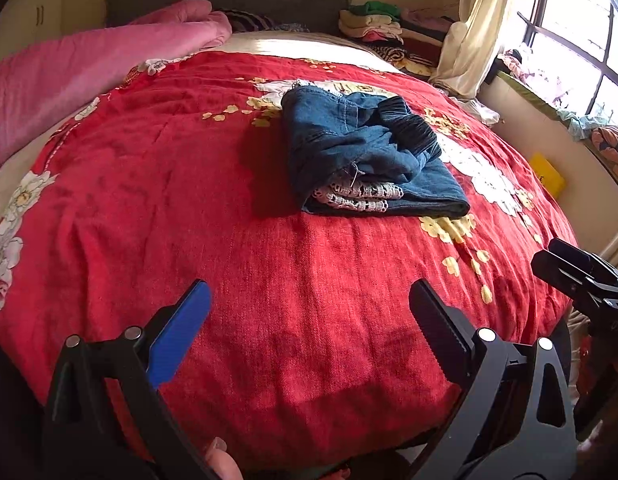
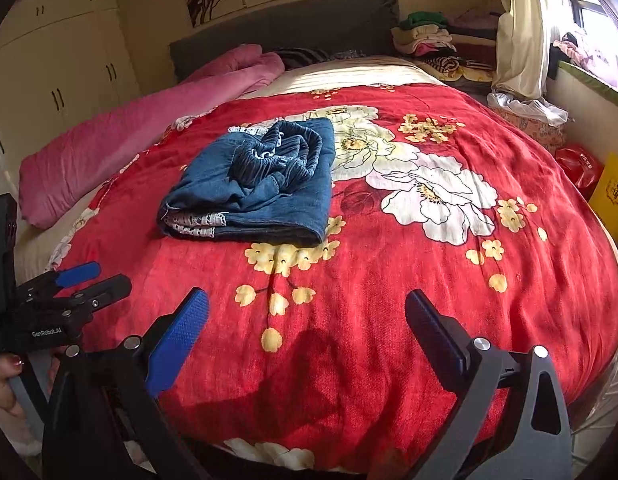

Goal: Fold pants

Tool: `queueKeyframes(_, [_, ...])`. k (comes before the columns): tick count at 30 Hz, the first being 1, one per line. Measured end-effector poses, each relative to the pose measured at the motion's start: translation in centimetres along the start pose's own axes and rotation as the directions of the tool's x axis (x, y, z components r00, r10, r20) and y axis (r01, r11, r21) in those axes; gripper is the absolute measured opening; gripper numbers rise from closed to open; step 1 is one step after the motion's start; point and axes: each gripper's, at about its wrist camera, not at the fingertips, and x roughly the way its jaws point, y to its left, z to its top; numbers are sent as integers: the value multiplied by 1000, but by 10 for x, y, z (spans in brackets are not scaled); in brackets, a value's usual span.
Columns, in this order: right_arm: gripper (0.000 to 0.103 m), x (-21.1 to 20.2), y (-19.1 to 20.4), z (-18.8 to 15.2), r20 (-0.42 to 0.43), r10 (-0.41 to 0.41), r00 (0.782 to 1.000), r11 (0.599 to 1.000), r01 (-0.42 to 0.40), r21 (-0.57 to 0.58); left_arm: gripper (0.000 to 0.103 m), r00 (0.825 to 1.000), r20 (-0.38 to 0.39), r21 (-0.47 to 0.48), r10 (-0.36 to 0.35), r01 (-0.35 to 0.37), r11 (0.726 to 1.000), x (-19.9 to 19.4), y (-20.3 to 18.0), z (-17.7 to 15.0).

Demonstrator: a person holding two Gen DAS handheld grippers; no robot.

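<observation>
The pants (image 1: pixel 369 156) lie as a compact blue bundle on the red floral blanket (image 1: pixel 269 300) of the bed, well out toward the middle, with lace-trimmed hems at the near edge and the ribbed waistband heaped loosely on top. Both tools hang back over the foot of the bed, well apart from the cloth and holding nothing. The left tool (image 1: pixel 309 312) has its jaws spread wide; the right tool (image 2: pixel 307 320) is likewise spread wide and empty.

From the left tool the bundle sits ahead and a little to the right; from the right tool it sits ahead and to the left — so it lies roughly between the two, neither clearly nearer. Its long axis runs away from the tools toward the headboard, the folded edge facing them.

The folding looks close to done, though the waistband is bunched rather than flat. If more tidying is wanted, either tool would reach straight forward to that top layer — a snag on the lace is the likely hazard
</observation>
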Motion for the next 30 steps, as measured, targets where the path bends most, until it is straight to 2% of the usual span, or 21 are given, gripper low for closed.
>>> queueKeyframes(30, [98, -3, -2, 2, -8, -15, 1000, 1000, 15, 4, 93, 1000, -10, -9, 7, -7, 1000, 0, 2, 0])
